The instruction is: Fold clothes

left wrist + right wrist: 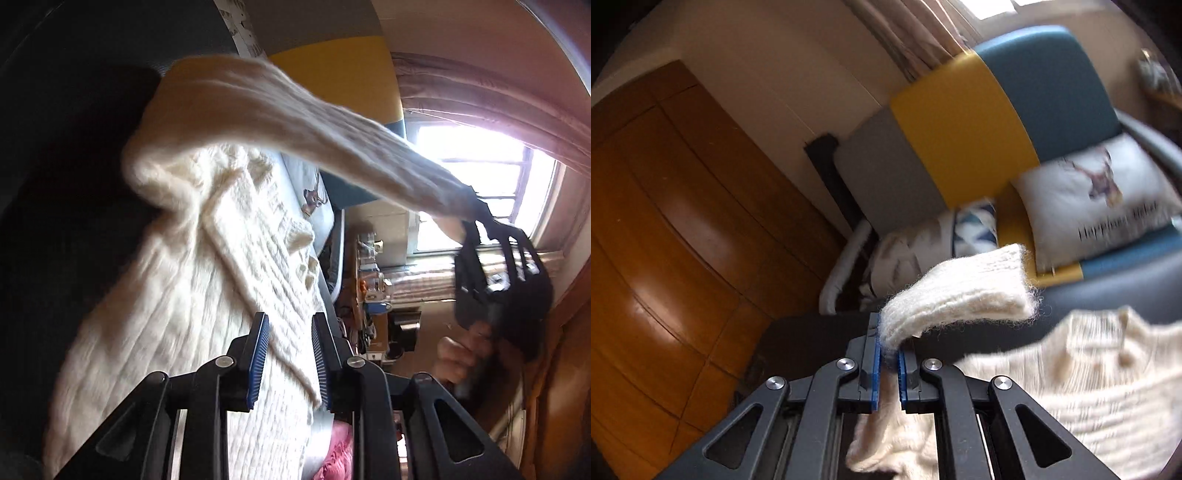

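A cream cable-knit wool sweater [229, 266] lies spread over a dark surface [55, 184], its ribbed body running toward the left wrist camera. The left tool [288, 360], black with blue ridged pads, stands with its two fingers partly apart. A folded edge of the sweater's knit passes between them. The pads [258, 360] sit close to the fabric on either side, but it is unclear whether they press on it.

One long sleeve [314, 125] of the sweater rises off the body and stretches across to the right. Its far end is gripped by the right tool [476, 218], seen from the left camera as a dark frame against a bright window [491, 173], with the person's hand [461, 354] wrapped on its handle.

From the right wrist camera, the right tool [888, 356] is clamped on the sleeve's ribbed cuff [960, 291]. Its blue pads are nearly together with knit squeezed between them, and the fuzzy cuff end sticks out beyond the fingertips. The rest of the sweater [1089, 376] lies blurred to the lower right.

Behind it are a yellow, blue and grey upholstered seat back [964, 125], a white printed cushion [1097, 206] and a brown wooden wardrobe [665, 221].
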Demonstrator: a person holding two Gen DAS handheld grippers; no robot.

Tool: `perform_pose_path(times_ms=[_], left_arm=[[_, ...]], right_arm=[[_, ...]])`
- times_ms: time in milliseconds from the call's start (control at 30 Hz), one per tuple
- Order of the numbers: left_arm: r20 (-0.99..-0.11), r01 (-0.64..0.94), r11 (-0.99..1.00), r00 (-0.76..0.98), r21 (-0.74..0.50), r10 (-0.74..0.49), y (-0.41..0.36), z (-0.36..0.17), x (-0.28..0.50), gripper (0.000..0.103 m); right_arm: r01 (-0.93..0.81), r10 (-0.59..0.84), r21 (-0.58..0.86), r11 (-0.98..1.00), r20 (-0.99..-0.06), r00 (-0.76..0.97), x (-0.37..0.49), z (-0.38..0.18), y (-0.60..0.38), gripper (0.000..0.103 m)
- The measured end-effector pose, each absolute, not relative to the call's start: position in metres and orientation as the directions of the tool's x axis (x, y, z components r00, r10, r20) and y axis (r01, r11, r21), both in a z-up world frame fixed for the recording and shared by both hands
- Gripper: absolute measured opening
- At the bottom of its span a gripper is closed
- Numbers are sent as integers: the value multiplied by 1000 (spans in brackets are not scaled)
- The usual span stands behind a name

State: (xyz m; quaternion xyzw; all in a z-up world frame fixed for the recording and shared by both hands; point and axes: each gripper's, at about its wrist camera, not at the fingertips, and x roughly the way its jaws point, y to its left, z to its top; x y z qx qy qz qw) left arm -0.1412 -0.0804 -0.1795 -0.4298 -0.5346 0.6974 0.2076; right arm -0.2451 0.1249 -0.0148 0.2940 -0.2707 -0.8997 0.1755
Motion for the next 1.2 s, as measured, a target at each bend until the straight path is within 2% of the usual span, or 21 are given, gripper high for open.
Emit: perform_pose_path(times_ms=[167,300,367,467,567,667,700,767,833,933,967,1000,1033,1067,1133,1167,1200], left_arm=[[-454,241,-390,-581,-889,676,-87,-185,-172,22],[-519,317,-414,-587,-854,621,-99,-196,-177,21],[-544,337,-429,-578,-838,608,-102,-202,-175,21],[-563,343,-449,-565,-825,603,-101,-209,-172,18],[-575,330,-476,-559,-815,597,-96,-207,-171,18],[-558,332,-451,-551,-829,621,-96,-206,-167,21],[-541,326,-433,-557,-840,630,-96,-204,-164,23],[-508,304,-408,-574,-861,642,-96,-198,-158,25],[-474,272,-392,-594,-879,650,-97,-191,-151,27],[-434,243,-364,-602,-899,670,-95,-183,-151,34],[-437,246,-365,-595,-898,675,-93,-183,-155,37],[-450,258,-371,-589,-892,671,-91,-183,-158,38],[-462,275,-373,-583,-886,669,-89,-184,-163,38],[-470,291,-370,-573,-882,671,-88,-188,-168,39],[-509,332,-386,-550,-861,662,-86,-193,-175,39],[-526,344,-397,-540,-851,657,-84,-195,-178,35],[-551,359,-417,-536,-835,640,-84,-196,-178,23]], right_arm=[[178,-456,574,-799,-385,-803,-232,9,156,8],[117,-397,583,-804,-379,-836,-208,1,201,8],[50,-349,593,-804,-401,-847,-193,-19,229,8],[-98,-282,622,-777,-483,-829,-166,-70,277,8],[-238,-254,645,-726,-574,-778,-143,-132,306,8],[-317,-255,656,-685,-624,-739,-117,-178,328,8],[-327,-267,672,-665,-623,-735,-110,-189,330,12],[-340,-294,713,-614,-606,-739,-102,-209,337,12],[-324,-334,788,-523,-539,-773,-89,-228,355,18],[-279,-347,881,-383,-417,-840,-78,-235,371,35],[-262,-342,900,-347,-382,-859,-74,-235,376,45],[-262,-332,905,-337,-374,-866,-73,-233,378,52],[-261,-322,909,-326,-366,-873,-72,-231,380,55],[-262,-312,911,-319,-362,-878,-72,-229,381,57],[-297,-282,881,-369,-411,-867,-78,-224,379,57],[-319,-263,856,-406,-444,-856,-82,-221,377,56],[-338,-242,825,-453,-479,-844,-87,-218,374,51]])
